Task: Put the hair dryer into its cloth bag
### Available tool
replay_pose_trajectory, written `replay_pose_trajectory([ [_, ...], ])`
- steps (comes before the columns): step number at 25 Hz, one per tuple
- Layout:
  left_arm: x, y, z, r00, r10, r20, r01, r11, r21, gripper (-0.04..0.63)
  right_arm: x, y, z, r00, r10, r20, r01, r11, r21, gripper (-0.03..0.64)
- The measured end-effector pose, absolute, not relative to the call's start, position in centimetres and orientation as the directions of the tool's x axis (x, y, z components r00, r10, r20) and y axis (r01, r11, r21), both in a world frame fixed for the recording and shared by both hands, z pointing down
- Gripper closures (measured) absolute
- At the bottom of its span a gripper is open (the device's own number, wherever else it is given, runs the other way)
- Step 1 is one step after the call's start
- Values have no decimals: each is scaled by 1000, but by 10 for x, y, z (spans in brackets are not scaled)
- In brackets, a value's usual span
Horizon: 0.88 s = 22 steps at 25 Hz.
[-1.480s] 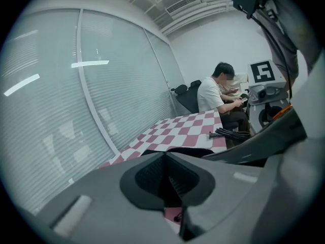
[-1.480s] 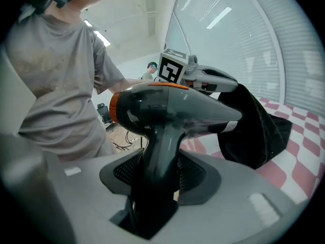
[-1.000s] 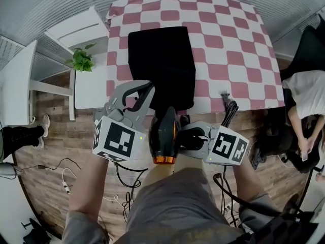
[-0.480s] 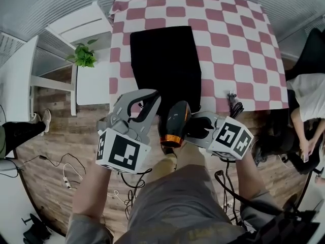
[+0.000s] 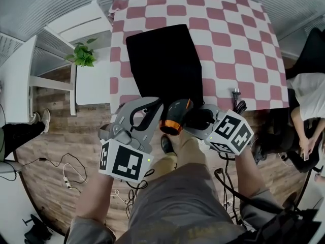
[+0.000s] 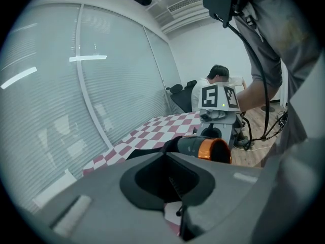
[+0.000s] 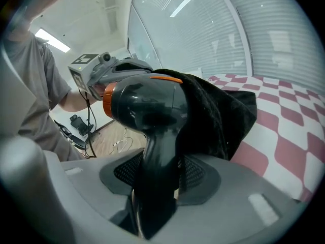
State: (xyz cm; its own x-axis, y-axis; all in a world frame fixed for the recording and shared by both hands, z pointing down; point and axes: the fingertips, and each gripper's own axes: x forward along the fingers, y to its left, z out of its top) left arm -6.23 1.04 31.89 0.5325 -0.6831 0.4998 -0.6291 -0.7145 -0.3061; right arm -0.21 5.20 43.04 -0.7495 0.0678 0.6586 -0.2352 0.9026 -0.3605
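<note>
The black cloth bag (image 5: 162,65) lies on the pink-and-white checkered table (image 5: 233,44), its mouth at the near edge. My left gripper (image 5: 151,105) is shut on the bag's mouth edge (image 6: 152,149), holding it up. My right gripper (image 5: 197,119) is shut on the handle of the black hair dryer (image 5: 174,117). The dryer's orange rear ring (image 6: 213,150) faces me, and its nozzle end is hidden in the black cloth (image 7: 218,116). In the right gripper view the dryer body (image 7: 147,103) stands above the jaws, with the handle (image 7: 155,187) clamped between them.
The dryer's cord and plug (image 5: 235,96) lie at the table's near right edge. A potted plant (image 5: 81,57) and white furniture (image 5: 91,83) stand left of the table. A seated person (image 5: 304,95) is at the right. Cables (image 5: 66,177) trail on the wood floor.
Both grippers moved forward toward the table. The hair dryer went from hanging below the table edge to nosing into the bag's mouth, and the bag shifted and skewed slightly.
</note>
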Motion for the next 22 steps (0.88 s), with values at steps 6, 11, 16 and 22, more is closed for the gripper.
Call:
replay_pose_trajectory([
  [6,-58,17,311,548,-687,477,-640,-712,-290,580,-6,43,432,-719,35,694,-288,894,-344,405],
  [11,-60,21,308,545,-691,475,-649,-706,-283,580,-7,38,433,-696,12,718,-329,883,-334,405],
  [16,-59,26,304,544,-692,475,-650,-705,-283,580,-9,36,433,-676,2,737,-354,877,-326,405],
  [22,-40,34,299,563,-674,478,-625,-726,-287,580,-7,30,431,-654,-20,756,-391,865,-315,405],
])
